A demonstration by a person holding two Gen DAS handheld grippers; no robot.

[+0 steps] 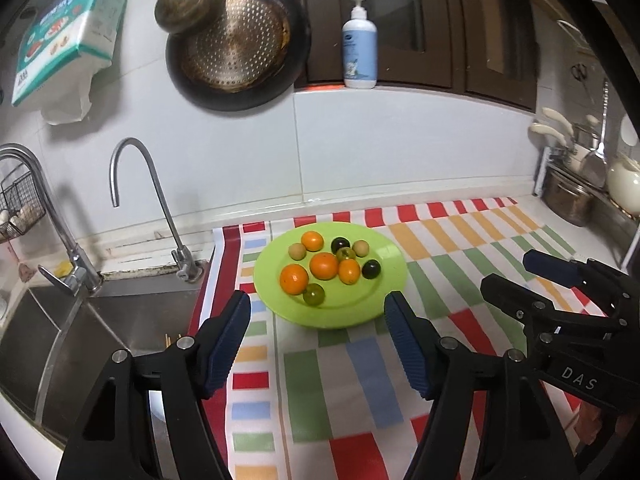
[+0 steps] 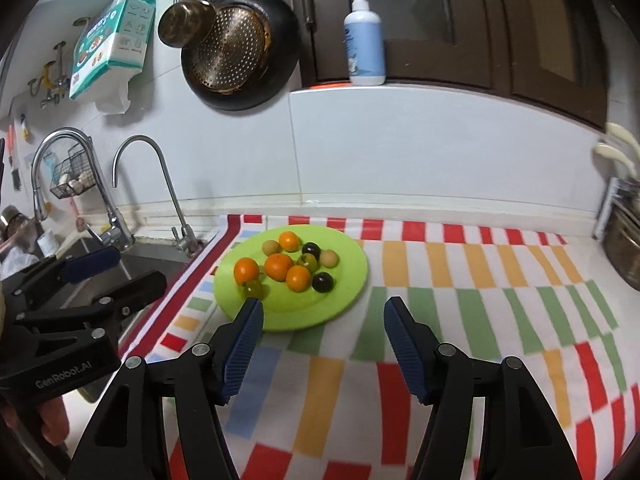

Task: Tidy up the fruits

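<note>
Both grippers – left gripper (image 1: 318, 312) & right gripper (image 2: 323, 316) – are let go, holding nothing. Fruits (image 1: 324, 265) on the green plate (image 1: 384, 288) look small, round, prob. rolly – pinch each one's middle softly.

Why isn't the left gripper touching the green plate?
Apart. In the left wrist view, the left gripper is open and empty; striped cloth shows between it and the green plate.

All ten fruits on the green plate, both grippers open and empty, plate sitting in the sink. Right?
Not the sink. The green plate sits on the striped cloth beside the sink, per the left wrist view. The fruits are on it; left gripper and right gripper are open, empty.
</note>
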